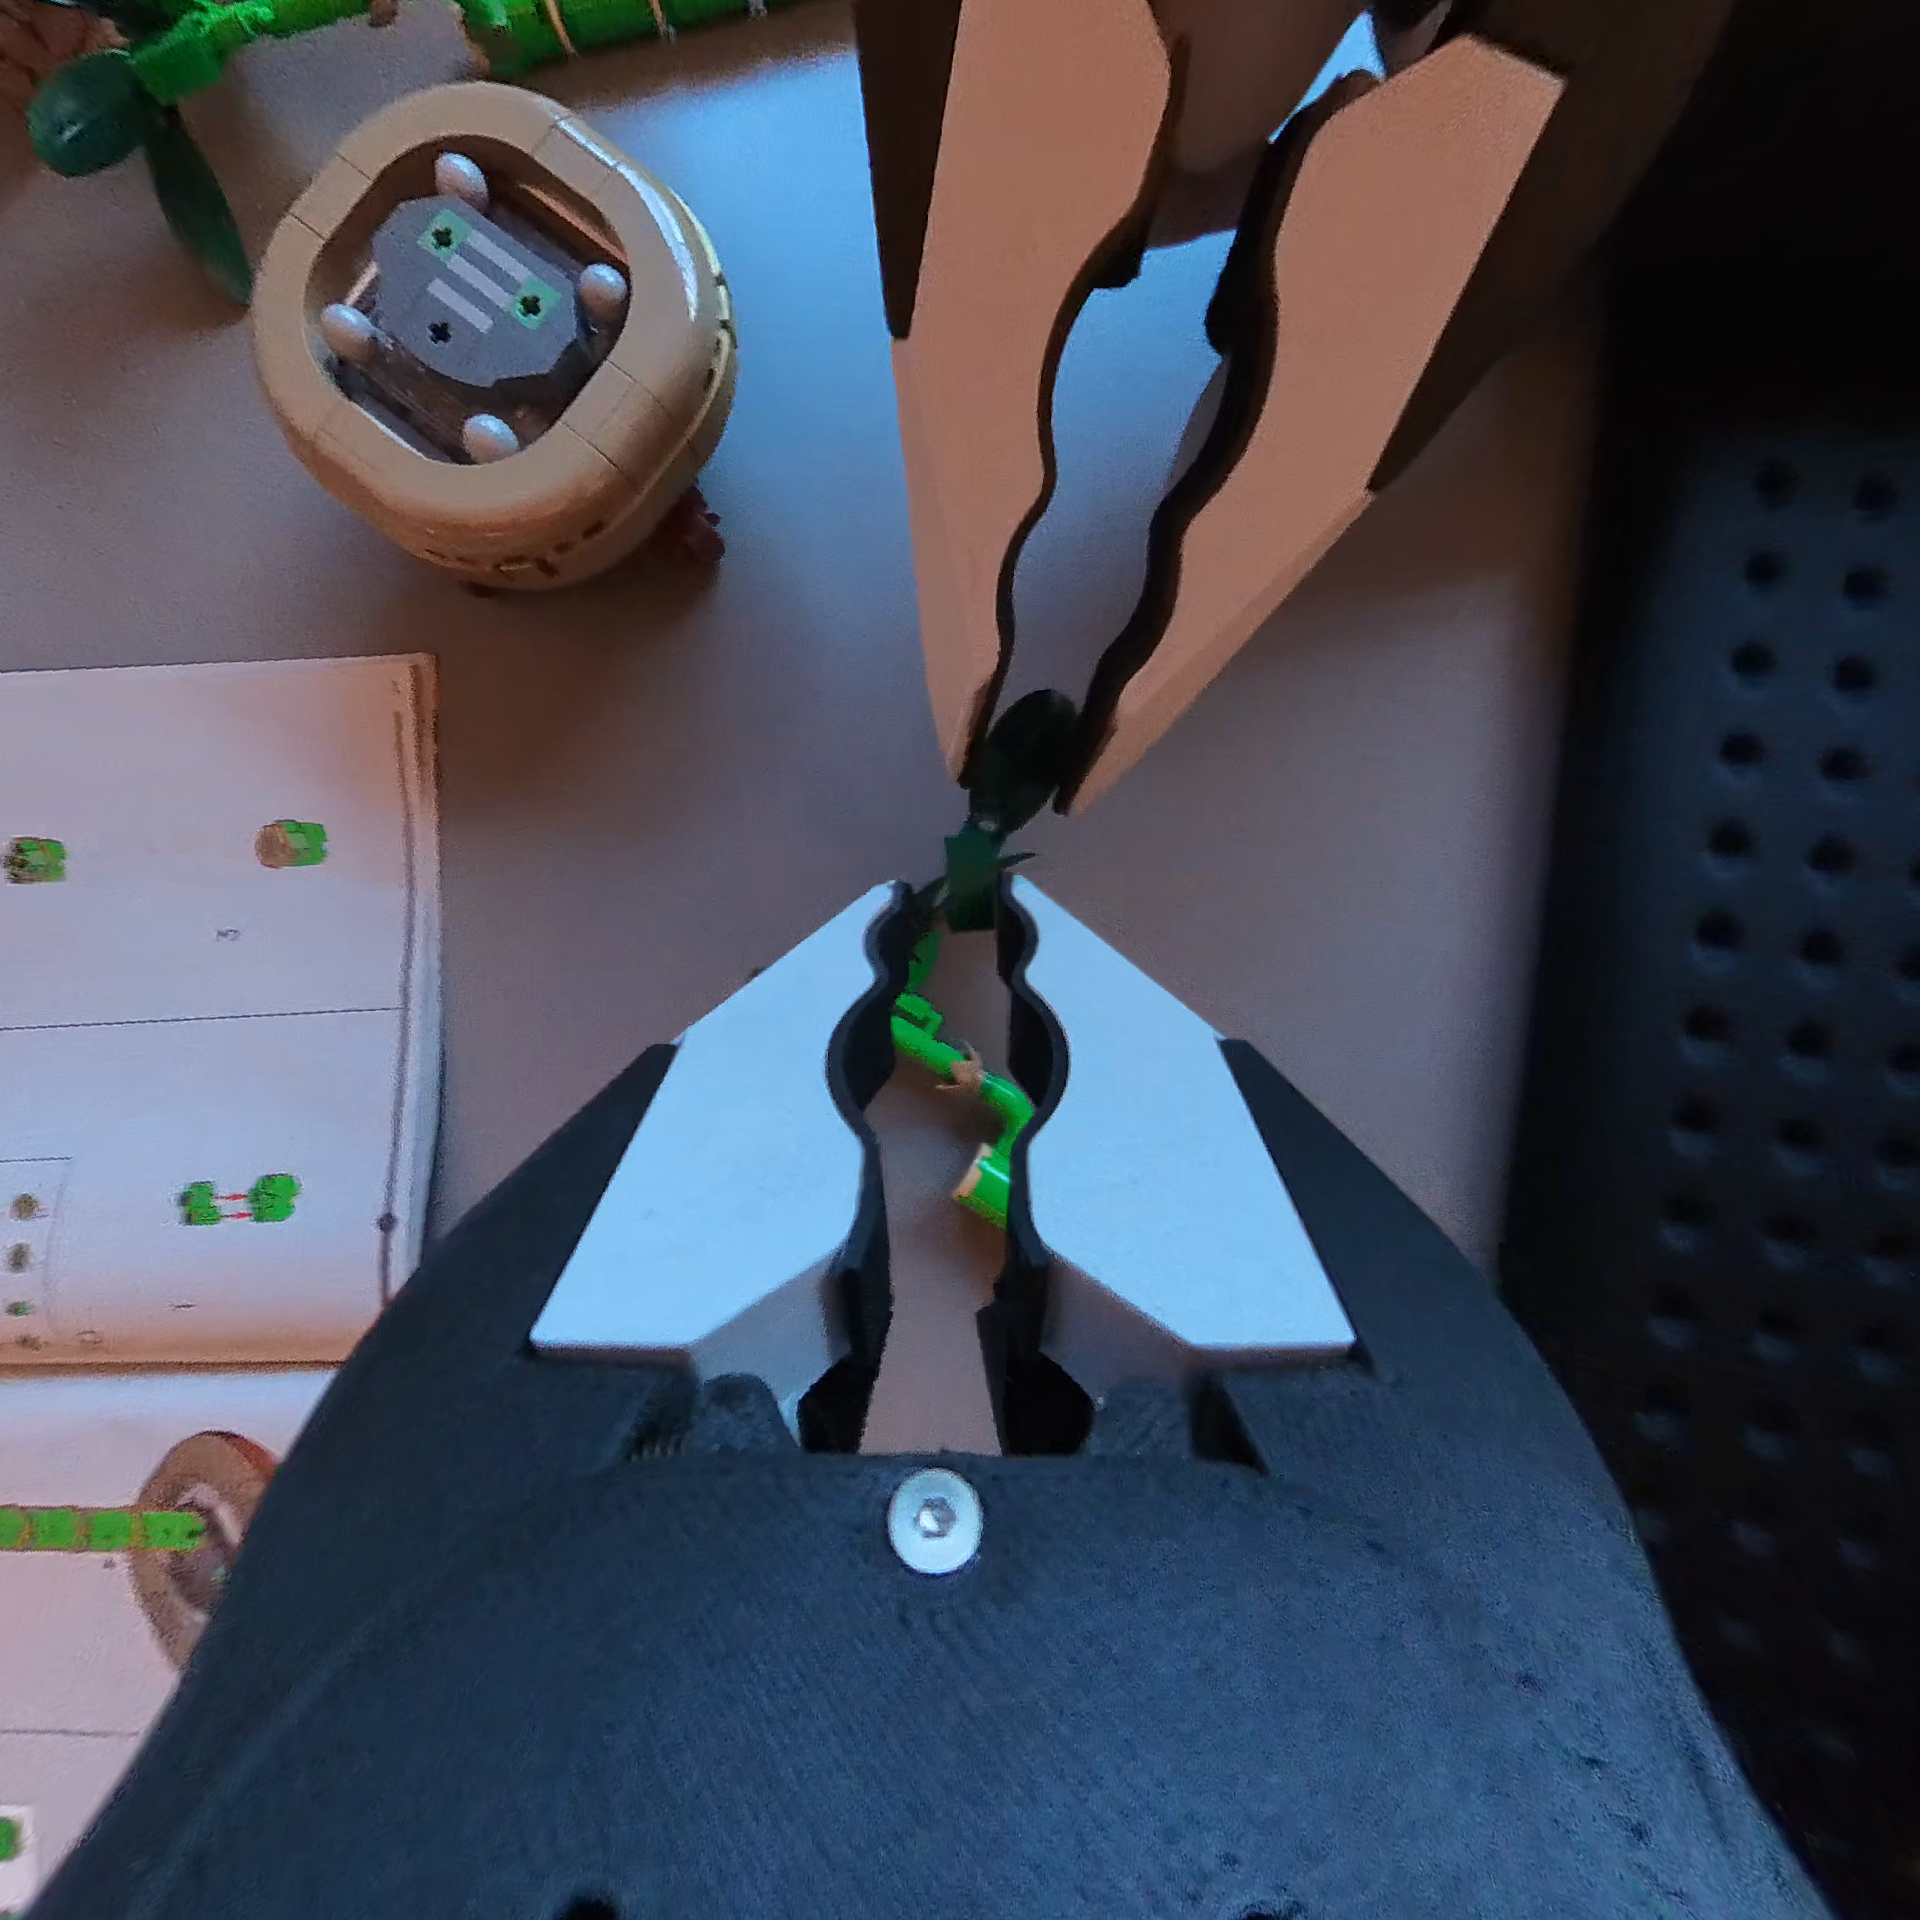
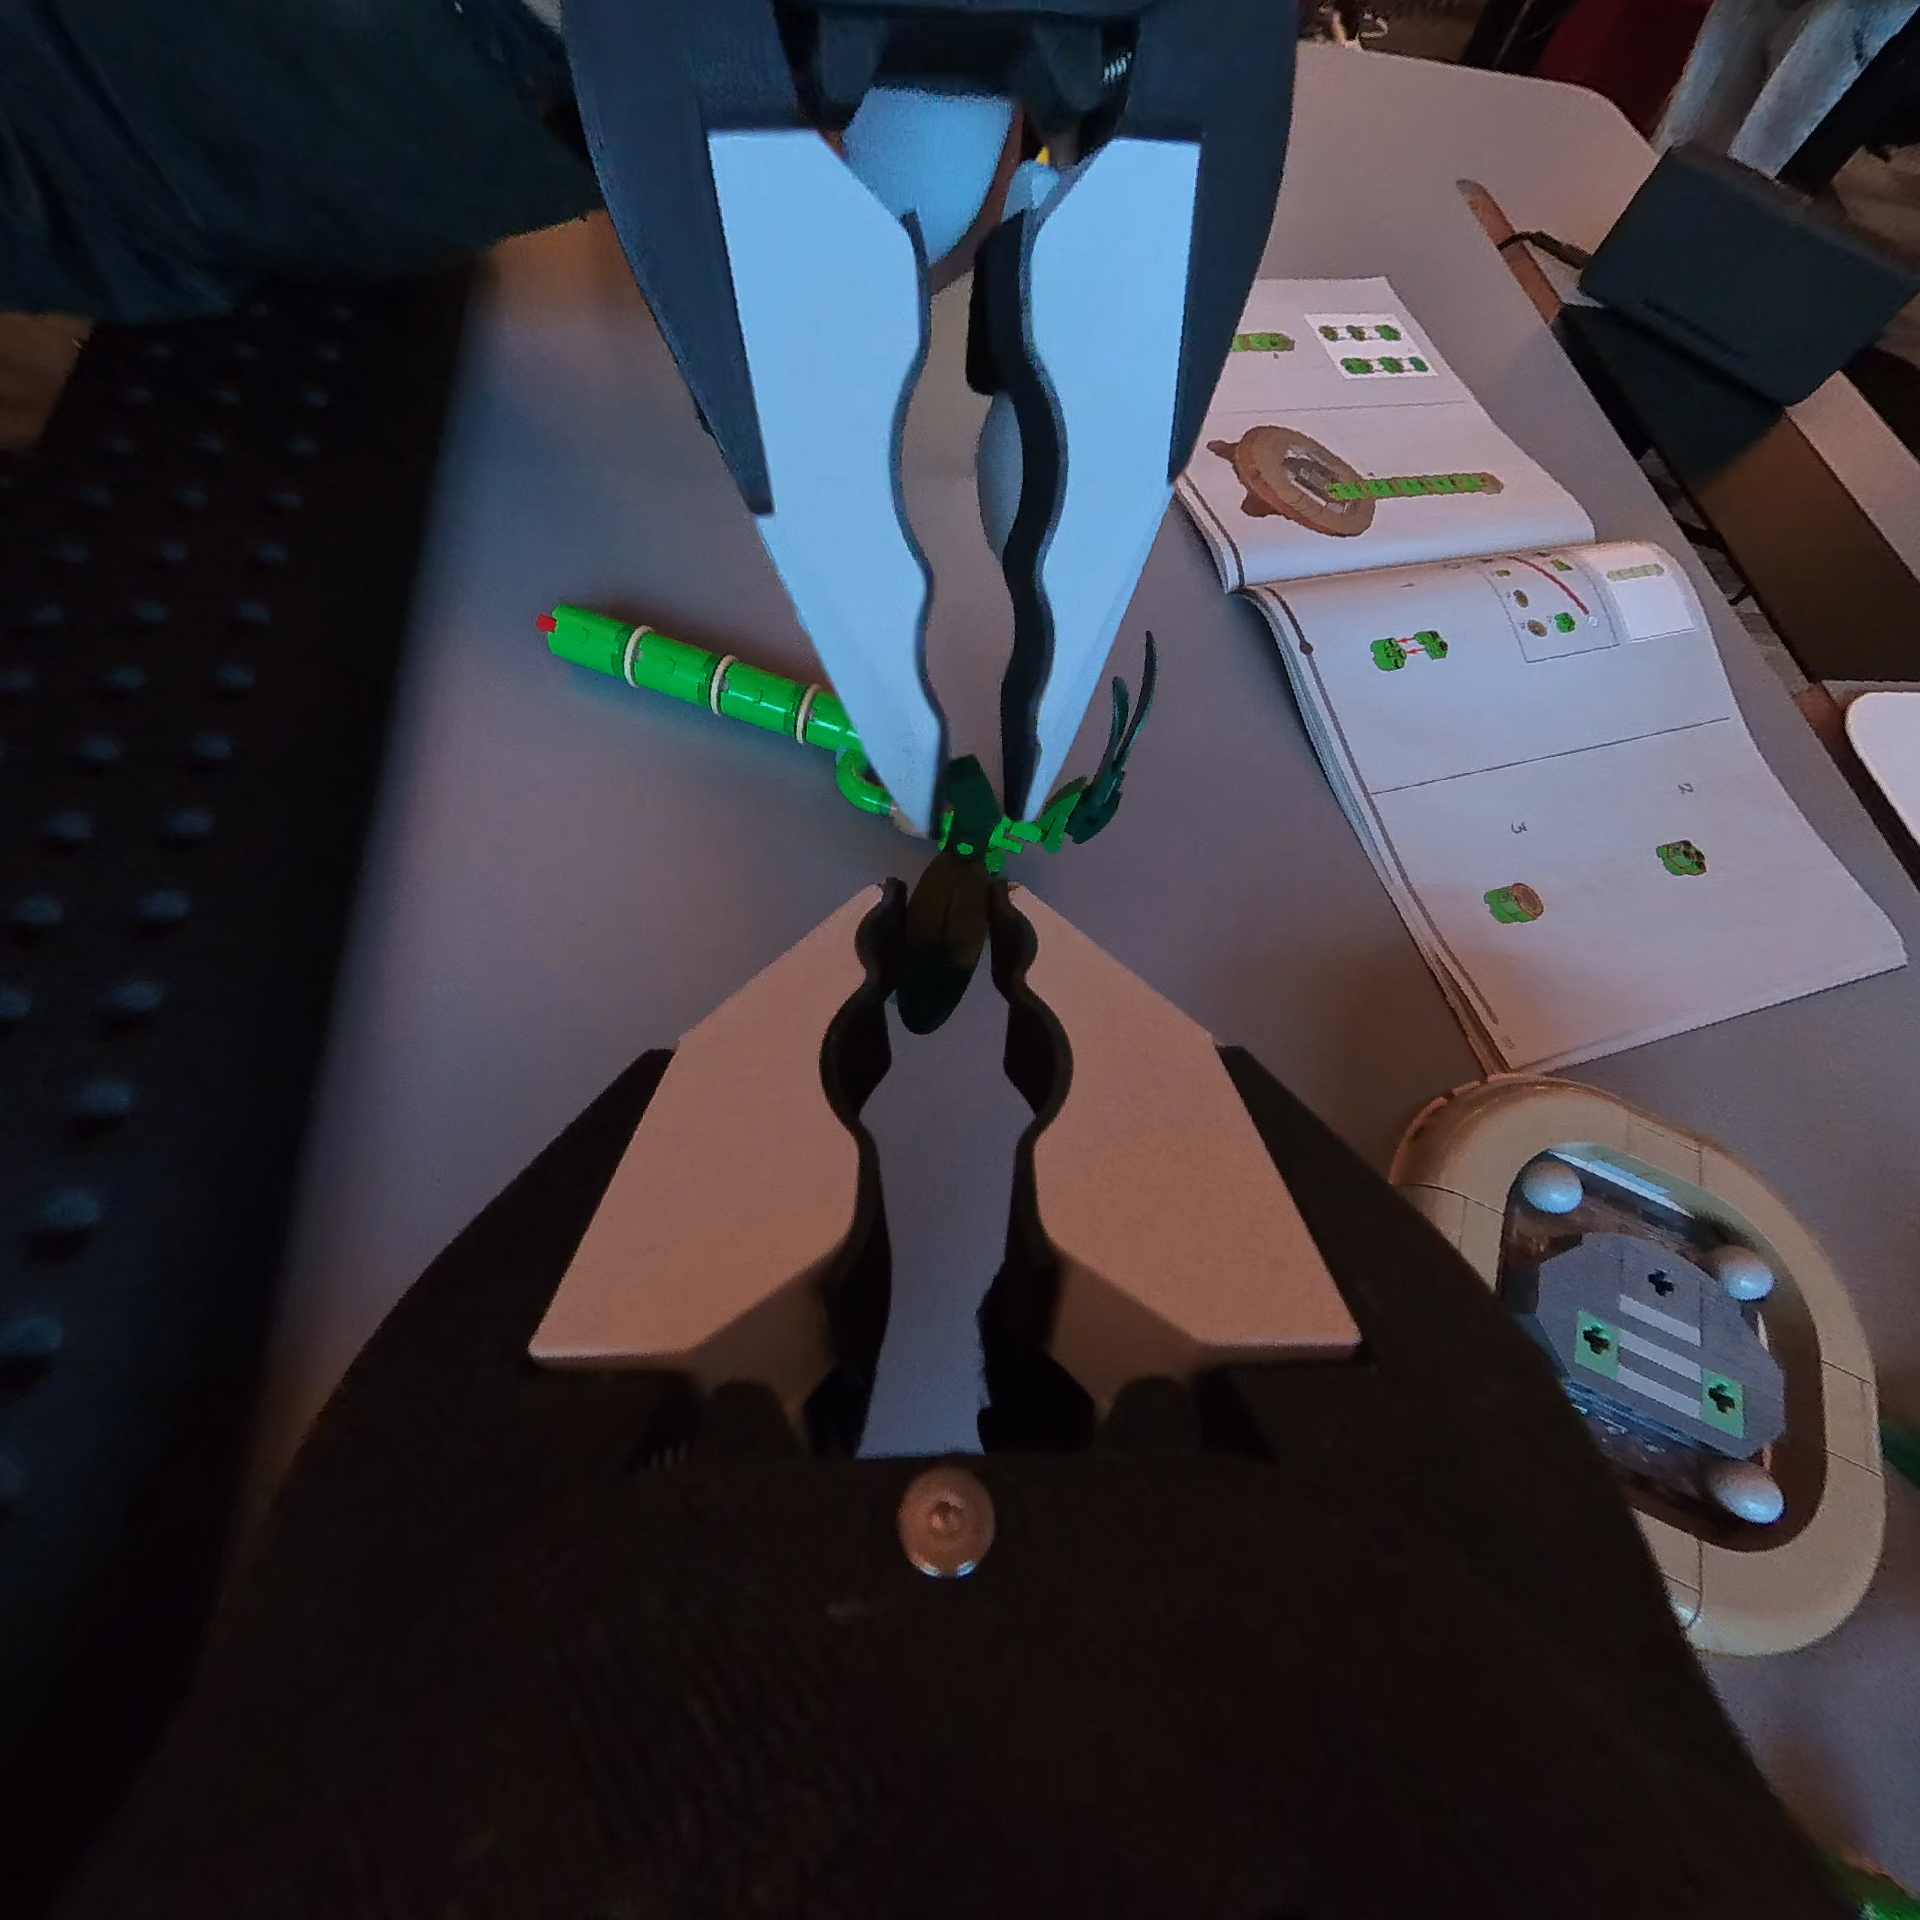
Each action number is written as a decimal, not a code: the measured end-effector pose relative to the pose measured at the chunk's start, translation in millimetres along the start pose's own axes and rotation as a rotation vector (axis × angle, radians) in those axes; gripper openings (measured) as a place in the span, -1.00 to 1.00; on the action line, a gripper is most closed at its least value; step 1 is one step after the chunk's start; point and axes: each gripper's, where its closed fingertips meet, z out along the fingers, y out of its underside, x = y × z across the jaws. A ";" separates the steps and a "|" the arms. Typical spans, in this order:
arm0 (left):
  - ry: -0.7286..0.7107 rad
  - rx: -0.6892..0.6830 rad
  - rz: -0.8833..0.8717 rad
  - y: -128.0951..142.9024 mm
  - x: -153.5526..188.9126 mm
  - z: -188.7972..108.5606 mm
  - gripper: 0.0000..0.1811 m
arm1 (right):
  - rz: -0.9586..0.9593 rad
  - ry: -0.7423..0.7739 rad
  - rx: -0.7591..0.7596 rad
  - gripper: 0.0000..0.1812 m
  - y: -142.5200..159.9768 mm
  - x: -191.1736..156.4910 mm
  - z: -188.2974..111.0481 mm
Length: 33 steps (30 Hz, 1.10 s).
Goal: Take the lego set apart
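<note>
A small green lego branch is held between my two grippers, tip to tip, above the table. My left gripper (image 1: 951, 891) is shut on the branch's stem (image 1: 971, 883); bright green joints (image 1: 956, 1060) run back between its fingers. My right gripper (image 2: 945, 891) is shut on a dark green leaf (image 2: 940, 945) at the branch's end. In the left wrist view the right gripper (image 1: 1018, 774) comes down from above onto that leaf (image 1: 1029, 732). In the right wrist view the left gripper (image 2: 977, 805) comes from above. A segmented green stalk (image 2: 696, 675) and more leaves (image 2: 1112, 769) extend from the branch.
A tan lego pot (image 1: 488, 332) with a grey studded core stands on the table; it also shows in the right wrist view (image 2: 1662, 1351). An open instruction booklet (image 1: 208, 987) (image 2: 1507, 727) lies beside it. More green plant pieces (image 1: 156, 73) lie at the far edge. A black perforated surface (image 1: 1766, 935) borders the table. My left and right fingertips are right by each other.
</note>
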 end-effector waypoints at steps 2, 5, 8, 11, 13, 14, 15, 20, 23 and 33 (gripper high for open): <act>-0.020 0.000 0.033 -0.6 -0.3 2.3 -0.93 | 0.002 0.013 -0.002 -0.84 0.4 2.3 -0.4; -0.051 -0.017 0.073 1.1 -2.5 4.2 -0.93 | 0.023 0.003 0.006 -0.84 0.5 2.6 0.0; -0.062 -0.015 0.099 1.3 -4.5 2.5 -0.94 | 0.143 -0.071 0.056 -0.77 -2.7 0.1 -0.2; -0.068 0.024 0.139 -4.0 -4.7 -1.5 -0.94 | 0.359 -0.194 0.162 -0.72 -12.6 0.8 -4.3; -0.064 0.063 0.186 -9.9 -0.8 -4.3 -0.94 | 0.486 -0.275 0.241 -0.75 -20.8 2.0 -7.8; -0.068 0.076 0.210 -12.2 0.9 -5.4 -0.93 | 0.545 -0.306 0.255 -0.78 -21.6 3.0 -8.4; -0.075 0.086 0.235 -14.2 2.4 -6.3 -0.94 | 0.588 -0.337 0.263 -0.83 -22.0 2.8 -8.9; -0.101 0.120 0.280 -21.0 4.3 -9.5 -0.94 | 0.684 -0.399 0.279 -0.93 -21.9 3.6 -13.2; -0.114 0.134 0.295 -22.6 3.1 -10.7 -0.94 | 0.715 -0.418 0.285 -0.92 -22.3 3.4 -13.1; -0.207 0.221 0.328 -34.7 -2.9 -22.3 -0.83 | 0.682 -0.327 0.270 -0.97 -24.4 10.9 -15.7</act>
